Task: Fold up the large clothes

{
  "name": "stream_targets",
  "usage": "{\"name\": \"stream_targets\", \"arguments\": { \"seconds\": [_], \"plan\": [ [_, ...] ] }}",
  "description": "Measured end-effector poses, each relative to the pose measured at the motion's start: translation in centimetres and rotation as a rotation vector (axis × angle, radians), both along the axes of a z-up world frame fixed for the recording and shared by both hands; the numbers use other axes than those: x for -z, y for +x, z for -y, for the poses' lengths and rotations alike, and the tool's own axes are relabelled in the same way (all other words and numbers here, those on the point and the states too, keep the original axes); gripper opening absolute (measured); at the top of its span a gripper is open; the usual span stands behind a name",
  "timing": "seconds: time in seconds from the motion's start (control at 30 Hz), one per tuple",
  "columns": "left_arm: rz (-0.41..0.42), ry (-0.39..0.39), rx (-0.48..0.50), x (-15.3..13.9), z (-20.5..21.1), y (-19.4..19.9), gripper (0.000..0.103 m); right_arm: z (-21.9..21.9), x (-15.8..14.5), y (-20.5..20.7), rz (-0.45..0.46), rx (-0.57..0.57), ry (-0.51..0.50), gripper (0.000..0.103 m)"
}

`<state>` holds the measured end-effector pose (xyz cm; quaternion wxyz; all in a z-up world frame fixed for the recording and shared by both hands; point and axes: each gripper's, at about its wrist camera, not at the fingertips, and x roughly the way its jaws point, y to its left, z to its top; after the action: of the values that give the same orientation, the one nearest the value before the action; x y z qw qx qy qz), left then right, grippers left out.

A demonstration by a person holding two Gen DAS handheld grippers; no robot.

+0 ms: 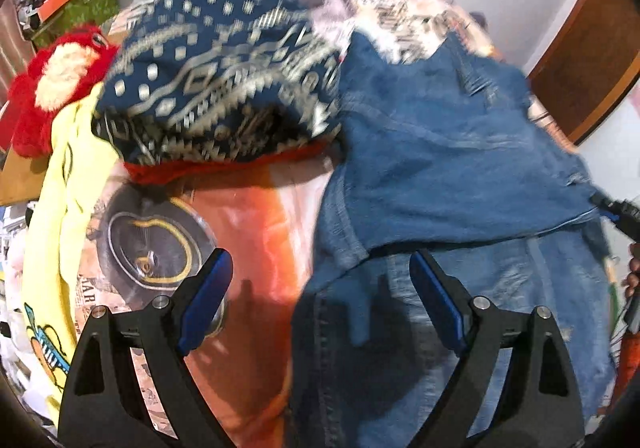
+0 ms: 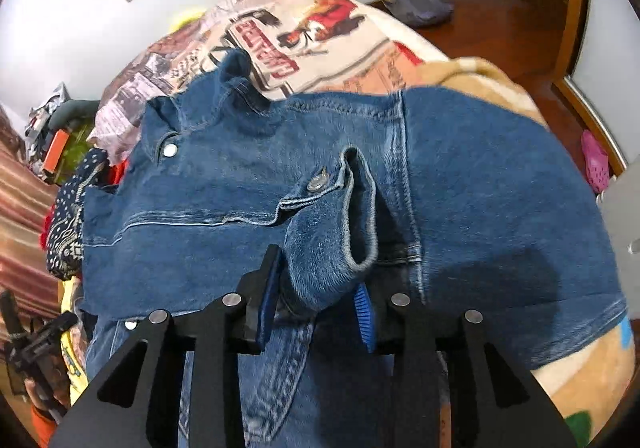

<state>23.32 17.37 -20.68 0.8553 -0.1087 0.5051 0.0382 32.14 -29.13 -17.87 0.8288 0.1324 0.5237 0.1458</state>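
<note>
Denim jacket (image 2: 460, 183) lies spread on the printed bedspread (image 2: 320, 35); its buttoned cuff (image 2: 336, 232) sits between the right gripper's (image 2: 316, 288) partly parted jaws, contact unclear. Left gripper (image 1: 320, 288) hovers, jaws wide apart and empty, with the jacket's edge beneath them and a patterned navy garment (image 1: 220, 79) beyond.

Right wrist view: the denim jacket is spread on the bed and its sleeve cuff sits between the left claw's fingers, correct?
Not quite. The denim jacket is on the bed, but its sleeve cuff sits between the fingers of the right claw, as the right wrist view shows. The left claw holds nothing.
</note>
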Motion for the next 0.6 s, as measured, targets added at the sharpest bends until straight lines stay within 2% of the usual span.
{"name": "stream_targets", "arguments": {
  "seconds": [0.07, 0.2, 0.3, 0.47, 0.6],
  "plan": [
    [0.045, -0.012, 0.009, -1.7, 0.1, 0.0, 0.09, 0.4, -1.0, -0.5, 0.022, -0.012, 0.003, 0.031],
    [0.13, 0.026, 0.041, -5.2, 1.9, 0.8, 0.09, 0.7, -3.0, -1.2, 0.056, -0.011, 0.009, 0.031],
    [0.168, 0.036, 0.086, -6.8, 3.8, 2.3, 0.09, 1.3, -5.5, -2.0, 0.145, 0.009, -0.086, 0.032],
    [0.208, 0.044, 0.16, -8.3, 8.3, 4.2, 0.09, 3.8, -7.5, -2.9, 0.19, 0.066, -0.149, 0.047],
    [0.223, 0.043, 0.218, -8.5, 11.9, 6.1, 0.09, 6.0, -7.5, -3.8, 0.165, 0.11, -0.164, 0.051]
  ]
}}
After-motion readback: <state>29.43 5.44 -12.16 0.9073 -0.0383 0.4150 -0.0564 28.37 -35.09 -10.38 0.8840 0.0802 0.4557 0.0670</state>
